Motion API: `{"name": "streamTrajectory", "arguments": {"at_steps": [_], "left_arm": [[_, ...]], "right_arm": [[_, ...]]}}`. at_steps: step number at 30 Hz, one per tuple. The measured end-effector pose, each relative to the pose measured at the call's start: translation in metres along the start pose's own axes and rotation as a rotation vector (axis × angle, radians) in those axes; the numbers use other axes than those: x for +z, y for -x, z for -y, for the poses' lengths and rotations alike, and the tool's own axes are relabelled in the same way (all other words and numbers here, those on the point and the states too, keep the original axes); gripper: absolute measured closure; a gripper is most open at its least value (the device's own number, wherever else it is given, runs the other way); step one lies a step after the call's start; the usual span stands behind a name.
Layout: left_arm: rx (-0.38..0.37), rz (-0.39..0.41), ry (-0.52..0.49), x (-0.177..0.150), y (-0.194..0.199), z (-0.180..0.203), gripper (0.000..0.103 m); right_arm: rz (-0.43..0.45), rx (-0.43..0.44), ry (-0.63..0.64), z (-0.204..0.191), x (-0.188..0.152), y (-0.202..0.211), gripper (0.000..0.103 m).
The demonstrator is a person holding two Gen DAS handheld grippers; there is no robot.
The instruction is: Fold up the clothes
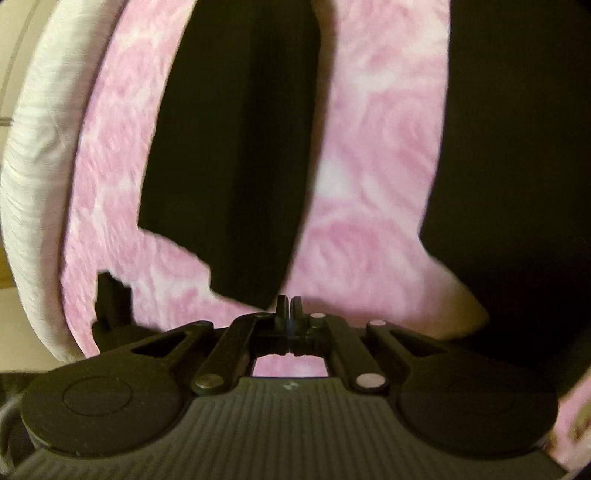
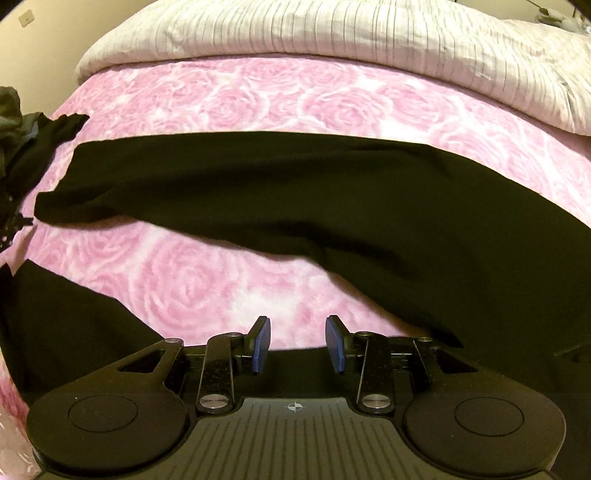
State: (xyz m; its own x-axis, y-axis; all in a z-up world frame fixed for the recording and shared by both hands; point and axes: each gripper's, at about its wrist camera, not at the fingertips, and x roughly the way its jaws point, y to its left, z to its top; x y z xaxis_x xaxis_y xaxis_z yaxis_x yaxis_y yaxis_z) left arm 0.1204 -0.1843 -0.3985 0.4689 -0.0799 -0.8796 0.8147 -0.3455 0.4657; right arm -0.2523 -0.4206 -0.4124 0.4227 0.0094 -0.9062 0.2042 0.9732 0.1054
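Left gripper (image 1: 289, 304): fingers pressed together, nothing visibly between them
Right gripper (image 2: 297, 341): blue pads (image 2: 261, 341) apart, empty, poised over the pink rose bedspread (image 2: 192, 284)
Black garment (image 2: 295, 195): spread across the bedspread's middle
Striped white blanket (image 2: 332, 33): along the bed's far edge

one black garment (image 2: 295, 192) — two claws, one blanket (image 2: 258, 96)
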Motion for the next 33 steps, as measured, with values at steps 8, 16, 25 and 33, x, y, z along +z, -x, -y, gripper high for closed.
{"name": "streamTrajectory", "arguments": {"at_steps": [8, 16, 25, 33], "left_arm": [[0.033, 0.113, 0.225, 0.028, 0.009, -0.074, 0.061], [-0.128, 0.067, 0.304, 0.080, -0.081, -0.173, 0.064], [-0.261, -0.131, 0.290, 0.107, -0.106, -0.183, 0.086], [-0.097, -0.203, 0.127, 0.128, -0.085, -0.182, 0.098]], "right_arm": [[-0.009, 0.035, -0.012, -0.008, 0.003, -0.010, 0.061], [-0.023, 0.066, 0.070, -0.021, 0.002, -0.018, 0.056], [-0.049, 0.059, -0.013, -0.015, -0.009, -0.037, 0.054], [-0.034, 0.084, 0.007, -0.017, -0.002, -0.035, 0.054]]}}
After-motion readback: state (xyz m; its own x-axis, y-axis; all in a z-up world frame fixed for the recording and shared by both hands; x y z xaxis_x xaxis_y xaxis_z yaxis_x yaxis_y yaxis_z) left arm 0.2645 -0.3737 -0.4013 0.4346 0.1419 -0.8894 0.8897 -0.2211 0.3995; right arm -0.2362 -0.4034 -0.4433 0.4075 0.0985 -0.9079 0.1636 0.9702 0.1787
